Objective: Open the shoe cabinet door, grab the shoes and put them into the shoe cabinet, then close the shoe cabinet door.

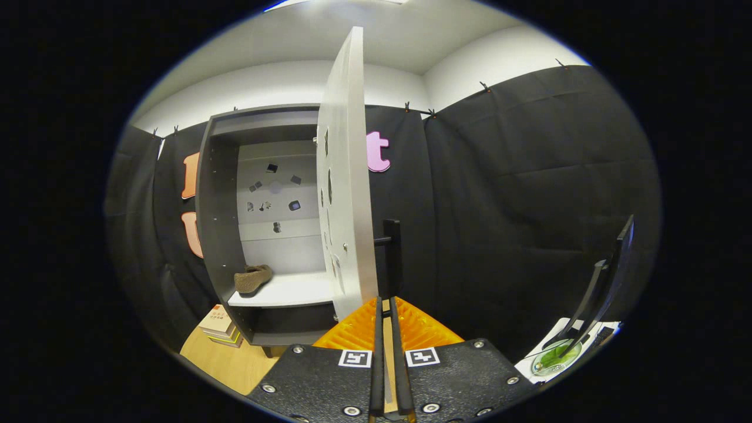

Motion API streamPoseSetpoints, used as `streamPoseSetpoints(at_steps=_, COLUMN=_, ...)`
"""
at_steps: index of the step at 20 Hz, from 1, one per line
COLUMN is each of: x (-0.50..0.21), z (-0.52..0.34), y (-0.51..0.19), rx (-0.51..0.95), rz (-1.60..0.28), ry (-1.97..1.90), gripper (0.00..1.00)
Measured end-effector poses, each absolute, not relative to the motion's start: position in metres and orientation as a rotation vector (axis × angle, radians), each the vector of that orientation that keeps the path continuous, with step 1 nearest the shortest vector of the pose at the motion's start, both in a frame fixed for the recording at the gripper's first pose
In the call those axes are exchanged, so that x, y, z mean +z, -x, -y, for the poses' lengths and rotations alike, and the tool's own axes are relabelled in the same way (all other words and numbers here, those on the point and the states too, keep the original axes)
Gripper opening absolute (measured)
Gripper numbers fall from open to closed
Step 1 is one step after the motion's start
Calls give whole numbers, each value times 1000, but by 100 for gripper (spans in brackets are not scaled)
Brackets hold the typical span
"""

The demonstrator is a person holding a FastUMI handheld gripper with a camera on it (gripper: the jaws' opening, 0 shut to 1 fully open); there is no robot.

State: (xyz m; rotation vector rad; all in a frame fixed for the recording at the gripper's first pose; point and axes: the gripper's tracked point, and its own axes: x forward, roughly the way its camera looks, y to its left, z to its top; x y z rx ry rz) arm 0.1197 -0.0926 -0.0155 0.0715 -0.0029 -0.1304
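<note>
The shoe cabinet [220,235] is dark grey and stands against the black cloth wall with its pale door [346,194] swung wide open, edge-on to me. A brown shoe [252,278] lies on the white shelf [294,291] inside, at its left end. The door's black bar handle [392,244] sticks out on the door's right side. My gripper [385,305] is shut, with only a thin slit between its fingers, and the tips sit just below the handle's lower end. Whether they touch the handle I cannot tell.
A small stack of books [220,323] lies on the wooden floor [235,364] by the cabinet's lower left corner. To the right, a black stand [605,282] leans over a white surface holding a round green dish [555,355].
</note>
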Motion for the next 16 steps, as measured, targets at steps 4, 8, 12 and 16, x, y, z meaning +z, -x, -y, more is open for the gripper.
streamPoseSetpoints(at_steps=4, x=-20, z=76, y=-102, rx=-139, rz=-7, ry=-82, gripper=7)
streamPoseSetpoints(at_steps=8, x=-38, z=36, y=-88, rx=-112, rz=-42, ry=-77, gripper=7)
streamPoseSetpoints(at_steps=12, x=-71, z=-14, y=-88, rx=-70, rz=-114, ry=-90, gripper=7)
streamPoseSetpoints(at_steps=16, x=-127, z=-68, y=-92, rx=-11, rz=-221, ry=-118, gripper=7)
